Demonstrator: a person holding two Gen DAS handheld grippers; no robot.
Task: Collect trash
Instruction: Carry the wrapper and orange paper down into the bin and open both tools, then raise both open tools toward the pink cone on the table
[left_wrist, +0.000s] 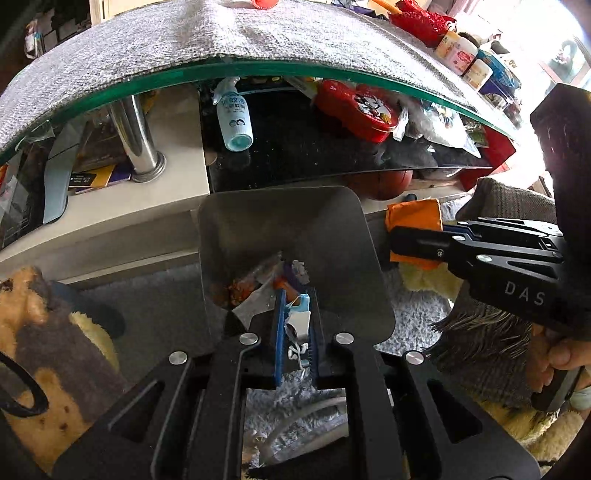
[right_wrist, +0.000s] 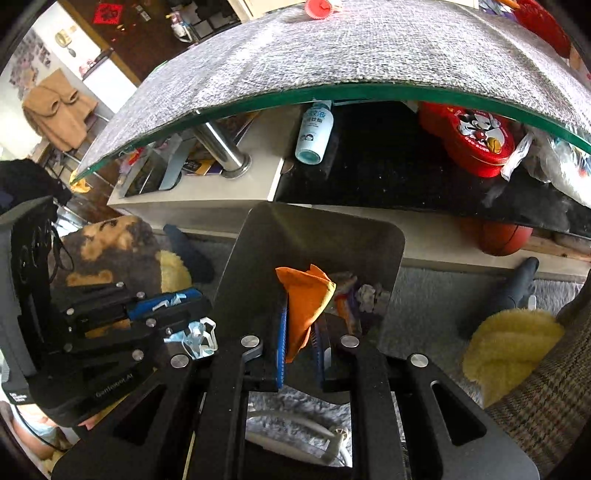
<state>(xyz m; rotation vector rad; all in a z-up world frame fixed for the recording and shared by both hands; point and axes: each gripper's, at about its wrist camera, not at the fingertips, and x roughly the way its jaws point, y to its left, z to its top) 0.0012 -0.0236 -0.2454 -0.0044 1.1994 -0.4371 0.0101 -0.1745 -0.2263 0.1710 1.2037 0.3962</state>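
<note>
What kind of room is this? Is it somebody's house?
Most likely a lived-in living room at home. A glass-topped coffee table with a cluttered shelf underneath stands on a shaggy grey rug, a basketball sits under it, and a tan coat hangs in the background.

The dark grey trash bin (left_wrist: 332, 221) stands open on the floor, just in front of the low glass table. At its bottom lie already some scraps (left_wrist: 258, 284): crumpled wrappers, orange-brown bits and a small white piece. A crumpled light blue and white face mask (left_wrist: 300, 314) hangs over the bin between two blue pads. An orange crumpled wrapper (right_wrist: 304, 299) is also held above the bin opening.
</note>
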